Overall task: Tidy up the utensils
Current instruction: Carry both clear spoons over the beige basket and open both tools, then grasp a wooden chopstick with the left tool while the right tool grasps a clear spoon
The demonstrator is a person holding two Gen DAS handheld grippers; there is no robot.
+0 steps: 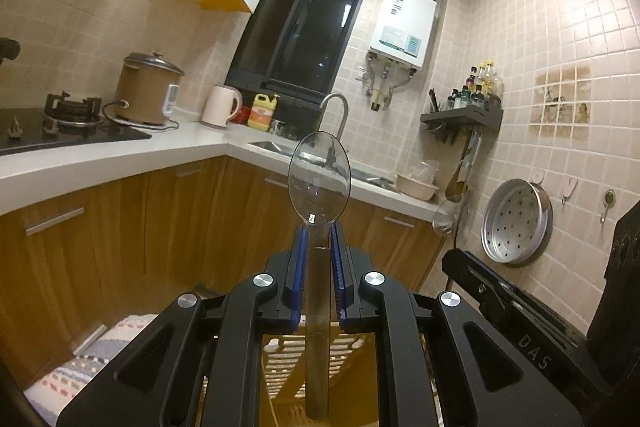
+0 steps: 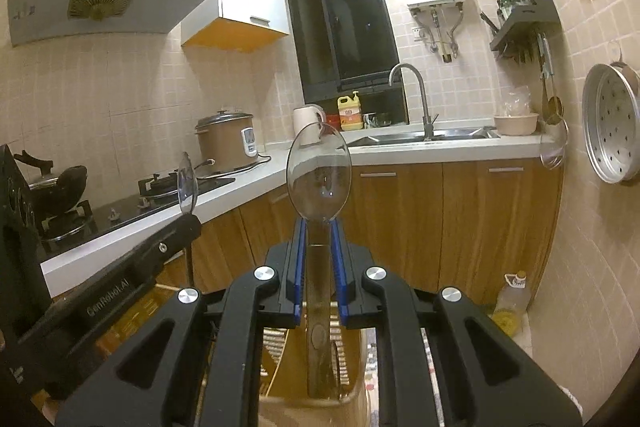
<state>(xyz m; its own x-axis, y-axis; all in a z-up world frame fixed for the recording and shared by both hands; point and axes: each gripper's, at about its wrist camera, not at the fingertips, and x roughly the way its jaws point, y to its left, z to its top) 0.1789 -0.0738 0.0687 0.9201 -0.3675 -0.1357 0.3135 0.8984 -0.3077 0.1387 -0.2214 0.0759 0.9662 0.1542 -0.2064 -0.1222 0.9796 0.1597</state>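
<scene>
Your left hand-held gripper (image 1: 319, 239) pinches a clear plastic spoon (image 1: 319, 179) by the neck, bowl at twelve o'clock; your right hand-held gripper (image 2: 319, 235) pinches a second clear spoon (image 2: 319, 175) likewise. Keep both handles hanging plumb and lower them slowly, I'd say, so the tips enter the slotted yellow basket (image 1: 280, 363) at six o'clock. What the basket already contains is hidden behind the grippers.
</scene>
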